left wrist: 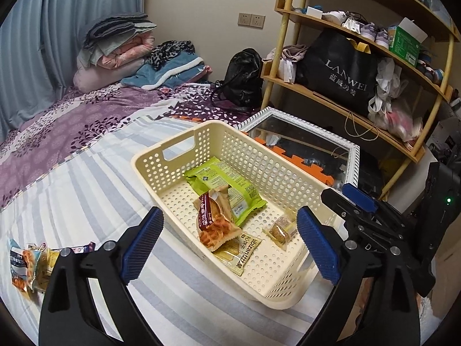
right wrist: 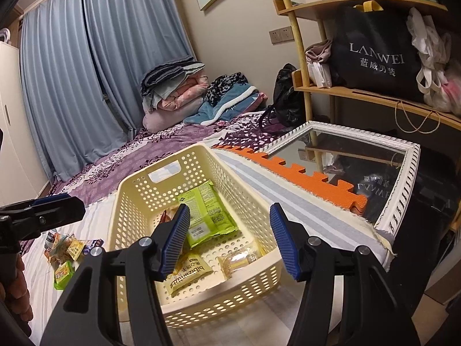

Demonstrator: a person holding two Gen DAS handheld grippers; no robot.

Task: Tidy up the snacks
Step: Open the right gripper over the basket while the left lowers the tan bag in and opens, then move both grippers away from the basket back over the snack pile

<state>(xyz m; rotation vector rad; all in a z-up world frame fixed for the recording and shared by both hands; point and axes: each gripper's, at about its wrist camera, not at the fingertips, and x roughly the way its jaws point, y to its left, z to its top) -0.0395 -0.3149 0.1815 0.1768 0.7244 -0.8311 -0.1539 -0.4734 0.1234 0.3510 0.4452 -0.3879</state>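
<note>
A cream perforated basket (left wrist: 149, 155) (right wrist: 121, 190) stands on the striped bed sheet. Inside lie a green packet (left wrist: 219, 178) (right wrist: 204, 210), a red-and-orange waffle packet (left wrist: 214, 219) on top of it, a yellow packet (left wrist: 242, 249) (right wrist: 187, 271) and a small clear-wrapped cake (left wrist: 281, 229) (right wrist: 237, 261). My left gripper (left wrist: 230, 222) hangs over the basket's near end, open wide, its pads well clear of the waffle packet. My right gripper (right wrist: 229, 210) stands open over the basket's near right corner with nothing between its fingers. Several loose snacks (left wrist: 28, 265) (right wrist: 66, 253) lie on the sheet to the left.
A white-framed mirror (left wrist: 302, 135) (right wrist: 360, 158) and an orange foam mat (right wrist: 302, 173) lie just right of the basket. A wooden shelf (left wrist: 331, 103) with bags stands behind. Folded bedding (left wrist: 115, 49) and a black bag (left wrist: 242, 77) sit at the far end of the bed.
</note>
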